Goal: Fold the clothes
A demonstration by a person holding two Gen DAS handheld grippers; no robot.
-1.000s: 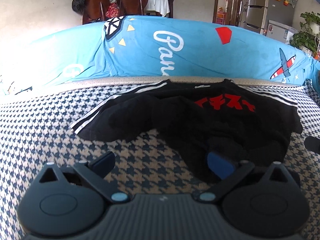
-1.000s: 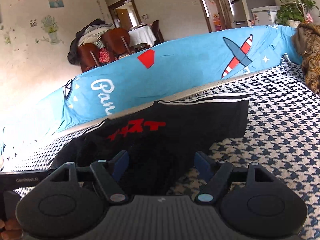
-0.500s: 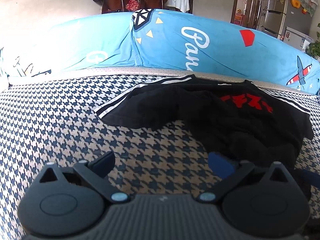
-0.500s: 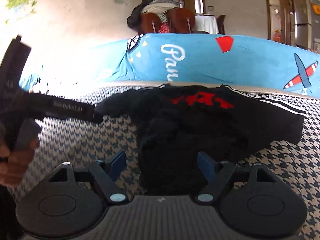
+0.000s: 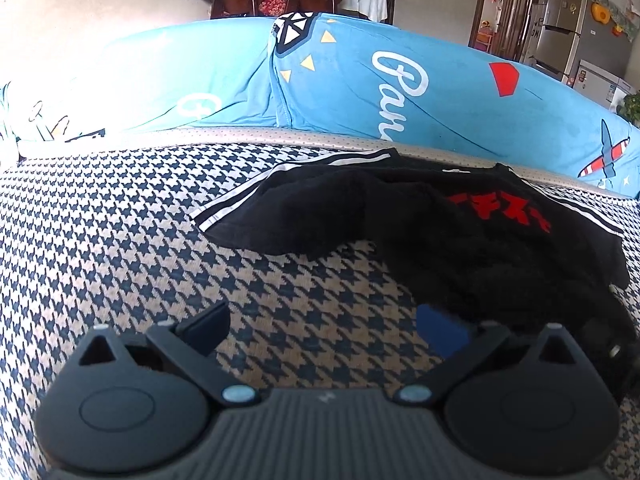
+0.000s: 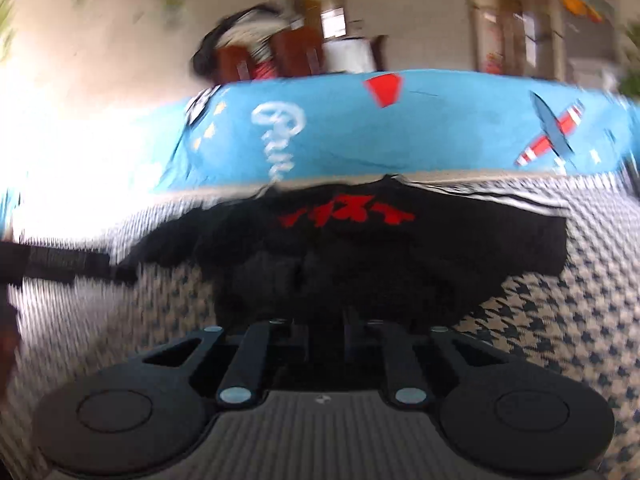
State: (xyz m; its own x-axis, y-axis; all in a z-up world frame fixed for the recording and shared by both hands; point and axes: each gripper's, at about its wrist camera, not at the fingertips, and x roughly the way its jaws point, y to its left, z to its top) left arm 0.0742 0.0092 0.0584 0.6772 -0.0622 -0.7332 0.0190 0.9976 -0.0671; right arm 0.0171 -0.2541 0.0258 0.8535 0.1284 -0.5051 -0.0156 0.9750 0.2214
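On the houndstooth woven cover (image 5: 120,240), with its small dark-blue and beige checks, lies a black soft shirt with red printed characters and white stripes on the sleeves (image 5: 460,240). The shirt is crumpled, not flat: its cloth makes thick folds and one sleeve reaches out to the left in the left wrist view. Its far edge lies just beside a long bright-blue cushion with white script and a striped airplane print (image 5: 360,92), which runs along the back of the surface.

The left gripper (image 5: 324,324) hangs over the bare checked cover, and its jaws stand wide apart with nothing between them. Its blue rubber pad (image 5: 440,330) is near the lower edge of the shirt, and whether it touches cannot be told.

The right gripper (image 6: 326,330) is at the near hem of the shirt. Its jaws are closing, the two matte black fingers almost parallel, and black cloth sits between them. This view is blurred, so the exact grip on the fabric is not clear.
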